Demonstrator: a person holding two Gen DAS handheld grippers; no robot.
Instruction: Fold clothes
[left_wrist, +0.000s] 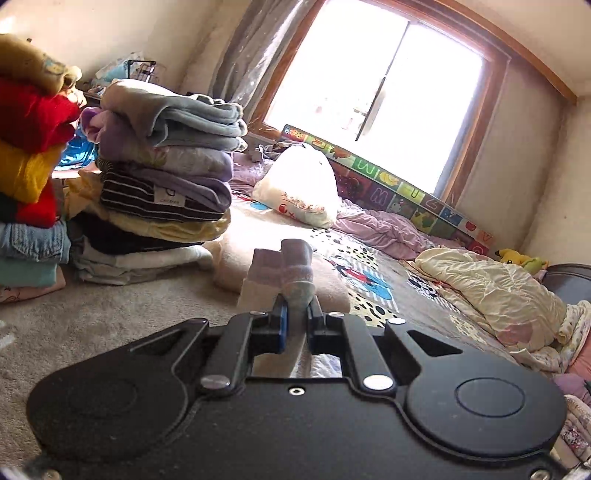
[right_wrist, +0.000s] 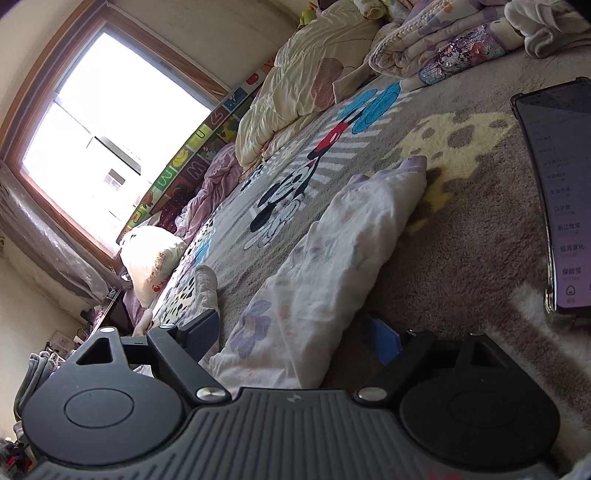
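Left hand-held gripper (left_wrist: 295, 308) clamps a lavender sock (left_wrist: 295, 269), which stands out at 12 o'clock; the sock's lower end is hidden between the jaws. Right hand-held gripper (right_wrist: 299, 341) spread wide, floral garment (right_wrist: 332, 258) lying between its fingers, running to 1 o'clock across the carpet (right_wrist: 461, 236); near edge cut off.
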